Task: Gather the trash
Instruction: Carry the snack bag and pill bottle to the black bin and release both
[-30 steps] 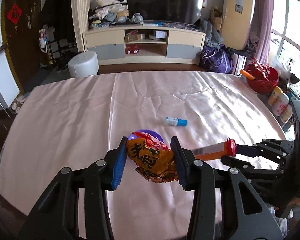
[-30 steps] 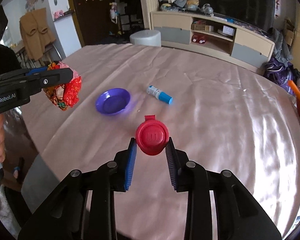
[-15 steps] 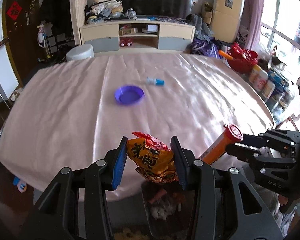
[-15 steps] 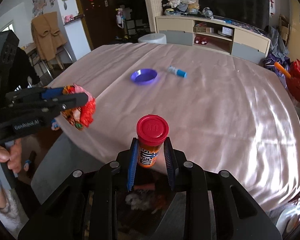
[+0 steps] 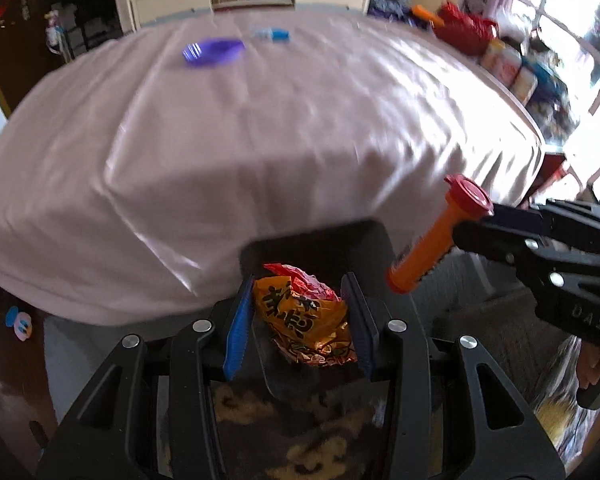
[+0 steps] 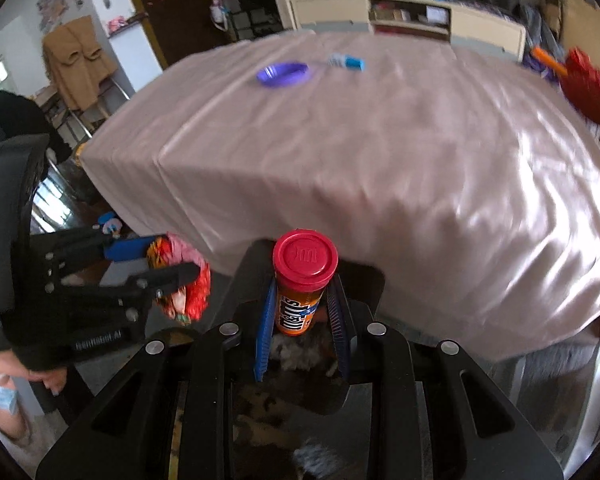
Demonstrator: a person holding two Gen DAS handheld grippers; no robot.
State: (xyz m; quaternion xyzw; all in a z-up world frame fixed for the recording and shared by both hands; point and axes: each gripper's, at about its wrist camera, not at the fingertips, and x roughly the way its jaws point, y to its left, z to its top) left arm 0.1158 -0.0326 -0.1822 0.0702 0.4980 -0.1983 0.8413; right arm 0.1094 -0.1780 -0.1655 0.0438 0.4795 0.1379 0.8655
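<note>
My left gripper (image 5: pixel 298 312) is shut on a crumpled orange and red snack wrapper (image 5: pixel 304 316), held over the open mouth of a black trash bin (image 5: pixel 320 240) beside the table. My right gripper (image 6: pixel 300 312) is shut on an orange candy tube with a red cap (image 6: pixel 302 276), also over the bin (image 6: pixel 364 280). The tube (image 5: pixel 432 248) and the right gripper (image 5: pixel 476 232) show at the right of the left wrist view. The wrapper (image 6: pixel 184 284) and the left gripper (image 6: pixel 168 264) appear at the left of the right wrist view.
A table with a pink cloth (image 5: pixel 260 120) fills the space behind the bin. On it lie a purple dish (image 5: pixel 214 52) and a small blue-capped bottle (image 5: pixel 272 34). A red basket (image 5: pixel 464 28) and jars sit at the table's right. A person's hand (image 6: pixel 48 380) grips the left handle.
Both grippers have pulled back off the table and sunk toward the bin below its near edge, carrying the wrapper and the tube. The tube now stands more upright in the right wrist view.
</note>
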